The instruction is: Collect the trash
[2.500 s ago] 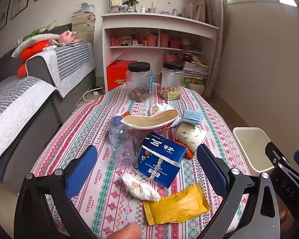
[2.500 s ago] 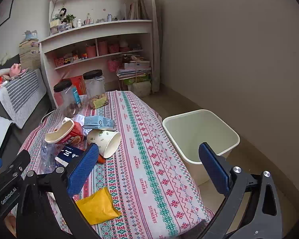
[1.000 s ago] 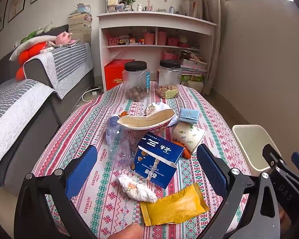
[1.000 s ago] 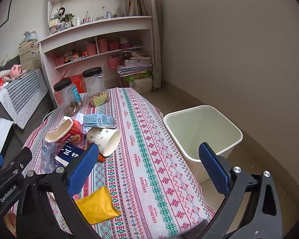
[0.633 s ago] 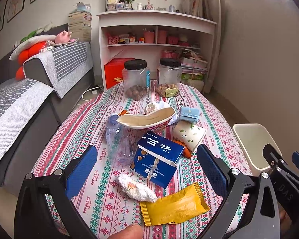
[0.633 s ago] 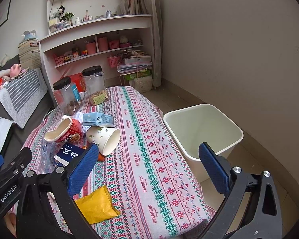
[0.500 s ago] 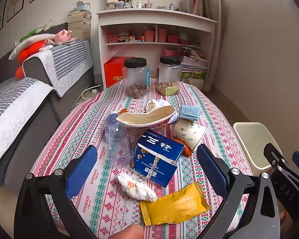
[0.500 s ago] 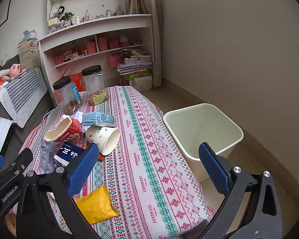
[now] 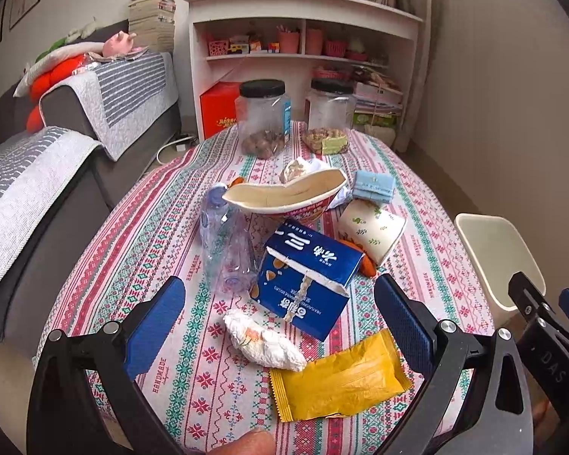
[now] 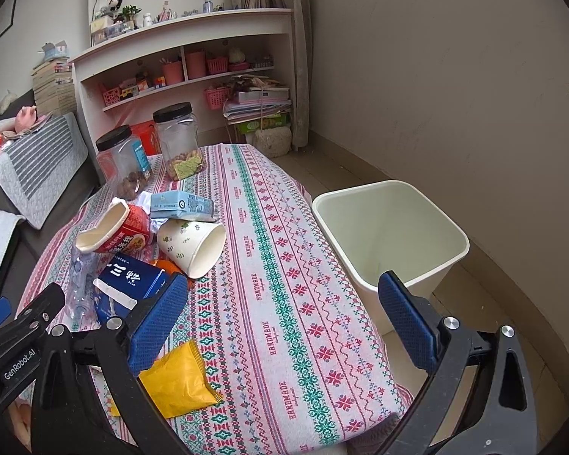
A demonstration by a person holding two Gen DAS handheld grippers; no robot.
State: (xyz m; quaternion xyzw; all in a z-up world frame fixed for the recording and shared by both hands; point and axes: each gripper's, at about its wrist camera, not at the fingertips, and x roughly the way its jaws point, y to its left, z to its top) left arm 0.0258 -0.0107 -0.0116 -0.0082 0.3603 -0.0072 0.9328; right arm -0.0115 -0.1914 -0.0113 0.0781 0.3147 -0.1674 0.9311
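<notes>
No piece of trash is held yet: the left gripper point(image 9: 280, 307) and the right gripper point(image 10: 282, 313) are both seen with jaws spread wide and empty above the near end of the table point(image 10: 284, 265), so the step in hand is judged to be the choice of a first item. The yellow wrapper point(image 9: 337, 377) and the crumpled tissue point(image 9: 263, 341) lie nearest, and a descent and closing on one of them is probably called for. The white bin point(image 10: 390, 227) beside the table appears empty, while two lidded jars point(image 9: 263, 117) at the far end are partly filled with snacks.

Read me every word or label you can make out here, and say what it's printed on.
"HANDMADE": tablecloth.
"GenRobot.AI": left gripper body.
"DAS": right gripper body.
Blue carton: large Chinese characters, small print unreadable.
Red noodle cup, jar labels, blue packet: too blurred.
</notes>
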